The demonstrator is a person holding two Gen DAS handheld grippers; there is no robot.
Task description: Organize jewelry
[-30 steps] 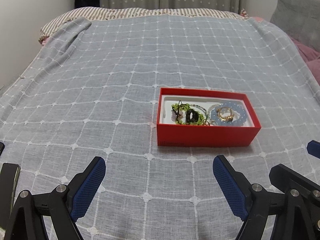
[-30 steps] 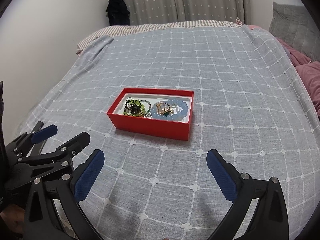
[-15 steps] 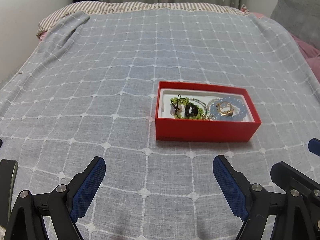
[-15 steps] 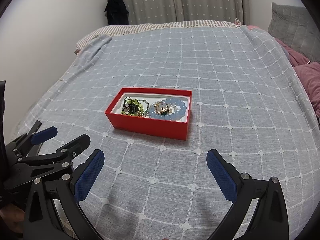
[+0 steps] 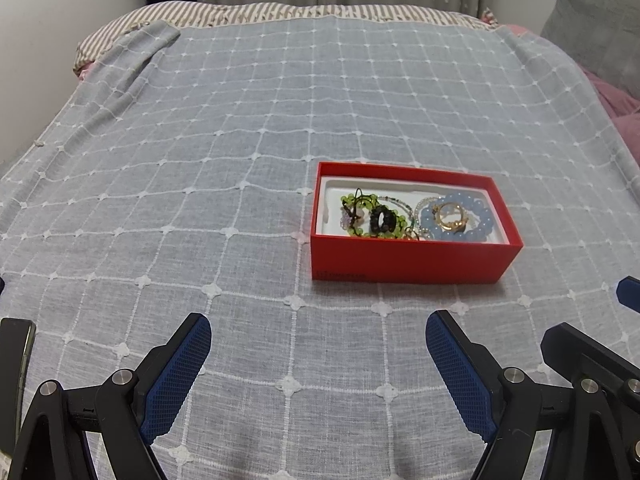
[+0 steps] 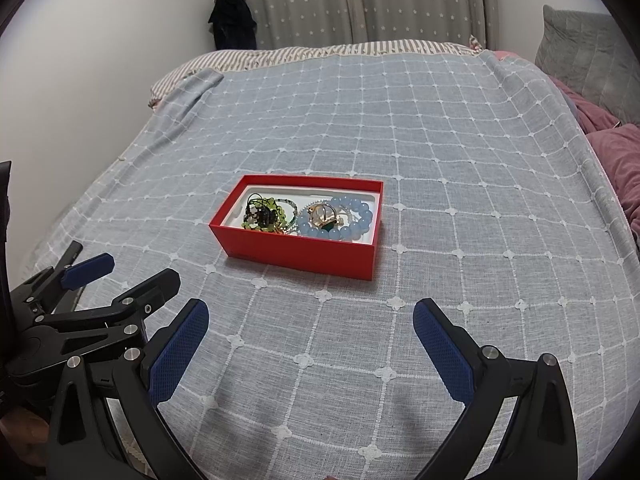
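While both claws hung wide open, empty: left claw [image 5: 318, 364], right claw [image 6: 311, 344]. Red box [image 5: 412, 258] right of centre frame on bed [image 5: 240, 140], jewelry [image 5: 416, 218] tangled inside. Best: approach from above, pinch single piece.
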